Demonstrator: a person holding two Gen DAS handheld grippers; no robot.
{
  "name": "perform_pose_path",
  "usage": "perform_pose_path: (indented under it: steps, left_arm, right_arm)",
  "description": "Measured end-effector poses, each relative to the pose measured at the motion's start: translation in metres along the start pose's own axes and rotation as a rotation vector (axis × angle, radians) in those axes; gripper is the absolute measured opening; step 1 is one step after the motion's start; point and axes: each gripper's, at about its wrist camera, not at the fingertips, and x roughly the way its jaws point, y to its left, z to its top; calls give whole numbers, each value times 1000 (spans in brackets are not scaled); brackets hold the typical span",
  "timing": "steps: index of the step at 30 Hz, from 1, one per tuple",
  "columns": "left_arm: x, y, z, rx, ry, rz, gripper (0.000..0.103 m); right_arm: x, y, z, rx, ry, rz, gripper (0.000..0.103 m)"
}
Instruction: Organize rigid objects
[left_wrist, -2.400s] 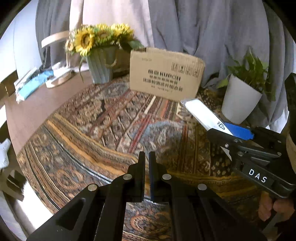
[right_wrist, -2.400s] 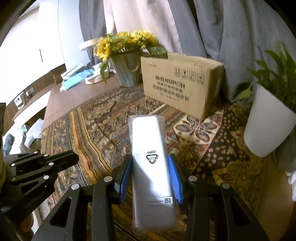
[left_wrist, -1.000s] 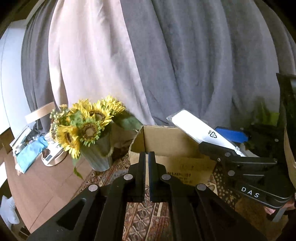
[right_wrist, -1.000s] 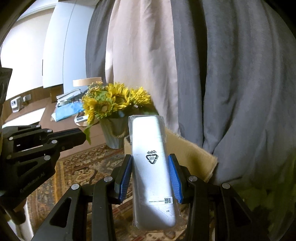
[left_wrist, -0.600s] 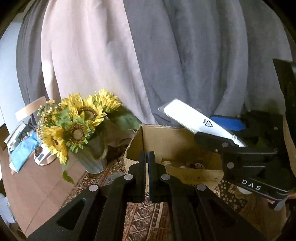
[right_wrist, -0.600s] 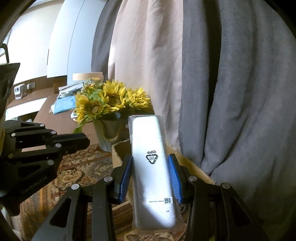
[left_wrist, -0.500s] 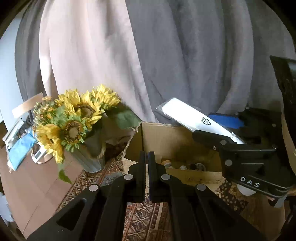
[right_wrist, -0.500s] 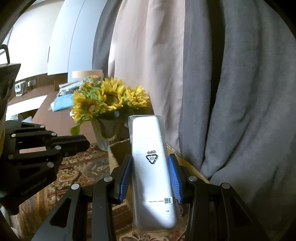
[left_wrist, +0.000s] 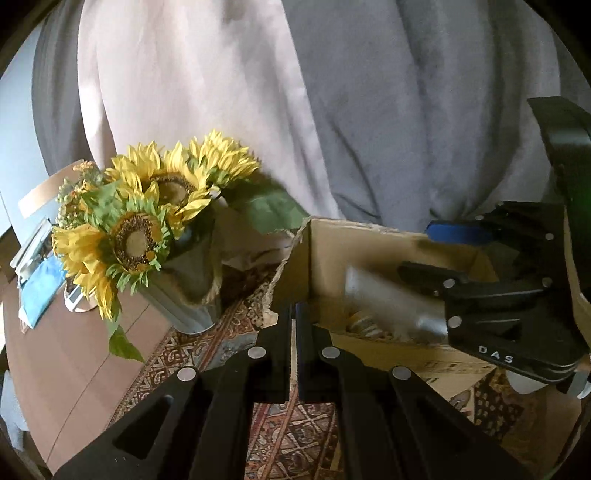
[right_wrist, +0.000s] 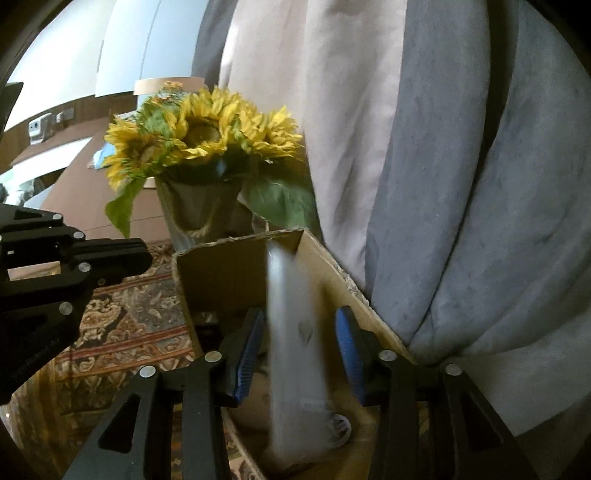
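Note:
A long white plastic-wrapped package (right_wrist: 295, 350) hangs blurred between the blue pads of my right gripper (right_wrist: 298, 325). Its jaws are opening, and a gap shows on each side of the package. The package's lower end points down into the open cardboard box (right_wrist: 221, 273), over small items on the box floor. From the left wrist the same package (left_wrist: 384, 306) slants into the box (left_wrist: 369, 251) below my right gripper (left_wrist: 436, 254). My left gripper (left_wrist: 291, 321) is shut and empty, just in front of the box's near wall; the right wrist view has it (right_wrist: 142, 254) at the left.
A vase of sunflowers (left_wrist: 184, 291) stands close to the box's left side. A patterned cloth (left_wrist: 295, 435) covers the wooden table (left_wrist: 74, 362). Grey and beige curtains (right_wrist: 443, 184) hang right behind the box. A round item (right_wrist: 338, 424) lies inside the box.
Both grippers have moved forward and down to the box. The right jaws, shut on the white package before, have spread, and the package is slipping down into the box.

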Motion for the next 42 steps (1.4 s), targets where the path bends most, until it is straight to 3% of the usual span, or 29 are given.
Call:
perform_pose_path:
  steps: [9, 18, 30, 35, 38, 41, 42]
  left_arm:
    - [-23, 10, -5, -26, -17, 21, 4]
    - [-88, 24, -16, -52, -54, 12, 4]
    - [-168, 50, -44, -23, -121, -90, 5]
    - [-196, 69, -54, 46, -129, -166, 5]
    - [-214, 81, -62, 93, -141, -207, 6]
    - [-232, 94, -72, 127, -152, -244, 12]
    - [-237, 97, -75, 135, -155, -259, 20]
  right_arm:
    - [-8, 6, 1, 48, 15, -37, 45]
    - [-76, 27, -4, 208, -53, -79, 45]
    - [-159, 83, -16, 343, -122, -172, 49]
    - [-193, 116, -17, 435, -154, -258, 49]
    - [-214, 142, -18, 485, -177, -318, 55]
    - [-235, 169, -19, 524, -185, -384, 58]
    - [-241, 178, -20, 535, -185, -402, 59]
